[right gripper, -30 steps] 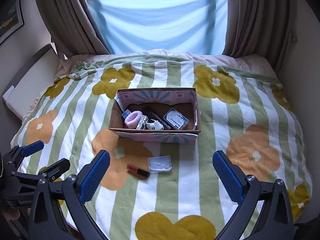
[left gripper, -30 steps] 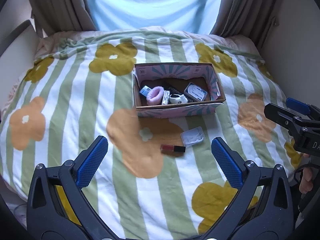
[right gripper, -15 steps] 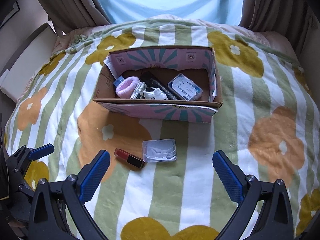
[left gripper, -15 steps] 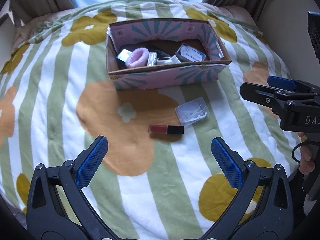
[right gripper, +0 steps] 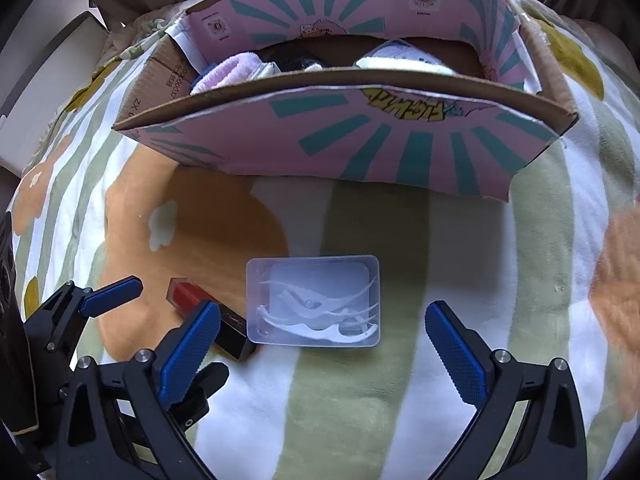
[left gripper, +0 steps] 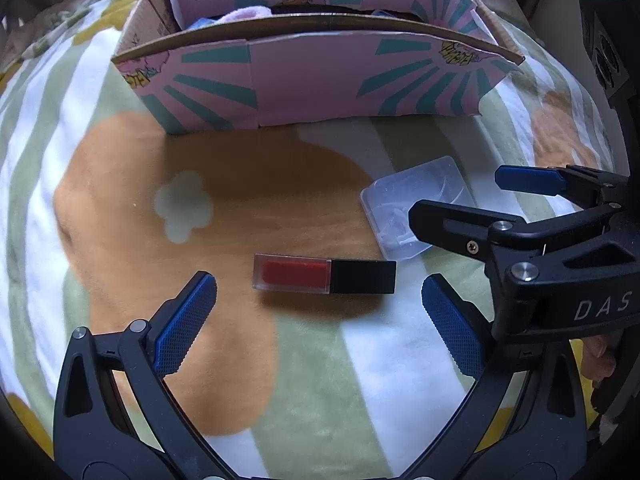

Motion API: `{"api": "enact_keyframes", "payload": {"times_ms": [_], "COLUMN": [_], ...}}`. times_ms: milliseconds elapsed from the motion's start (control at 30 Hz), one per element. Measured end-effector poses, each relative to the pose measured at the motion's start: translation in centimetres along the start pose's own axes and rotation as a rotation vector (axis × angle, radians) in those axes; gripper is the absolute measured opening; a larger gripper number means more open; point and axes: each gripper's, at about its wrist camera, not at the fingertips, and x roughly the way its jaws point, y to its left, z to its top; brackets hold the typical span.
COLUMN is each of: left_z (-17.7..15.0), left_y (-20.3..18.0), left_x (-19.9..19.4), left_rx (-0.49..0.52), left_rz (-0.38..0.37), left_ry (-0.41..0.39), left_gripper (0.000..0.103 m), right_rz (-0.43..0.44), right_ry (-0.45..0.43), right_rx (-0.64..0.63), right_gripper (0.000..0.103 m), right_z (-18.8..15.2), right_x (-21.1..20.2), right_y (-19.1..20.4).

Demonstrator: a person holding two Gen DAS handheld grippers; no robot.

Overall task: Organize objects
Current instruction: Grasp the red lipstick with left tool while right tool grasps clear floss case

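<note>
Two loose items are seen on the striped flower blanket (left gripper: 120, 208), near one pink cardboard box (left gripper: 320, 80) that stands beyond them.

One lip tint tube (left gripper: 324, 278) is laid flat on the left, its long axis running left to right, red end to the left and black cap to the right.

Just to its right one clear plastic case (right gripper: 314, 300) of white floss picks is laid flat, apart from the box.

The left gripper (left gripper: 320, 316) is held spread wide just short of the tube, touching nothing. The right gripper (right gripper: 324, 344) is likewise spread wide at the near edge of the case, nothing clamped.

Compared with half a second ago, both grippers have been lowered much closer to the two items, and the box interior is now mostly hidden behind its near wall.
</note>
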Motion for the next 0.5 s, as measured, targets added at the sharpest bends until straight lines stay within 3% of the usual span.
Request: {"api": "enact_keyframes", "payload": {"times_ms": [200,367,400,500], "left_z": [0.3,0.5,0.5,0.6], "left_y": [-0.2,-0.7,-0.8,-1.2], "left_x": [1.9,2.7,2.8,3.2], "left_rx": [-0.007,-0.005,-0.001,0.02], "left_rz": [0.011,0.011,0.011,0.027], "left_ry": [0.007,0.013,0.013,0.014], "left_gripper": [0.102,0.091,0.085,0.083], "right_rz": [0.027,0.028,0.024,-0.004], "right_ry": [0.036,0.045,0.045,0.056], "right_rx": [0.009,0.0,-0.009,-0.048], "right_gripper": [0.102,0.102,0.098,0.079], "right_z": [0.3,0.6,0.7,0.7], "right_x": [2.0,2.7,2.7,3.0], "right_y": [-0.5,-0.4,-0.2,0.3]}}
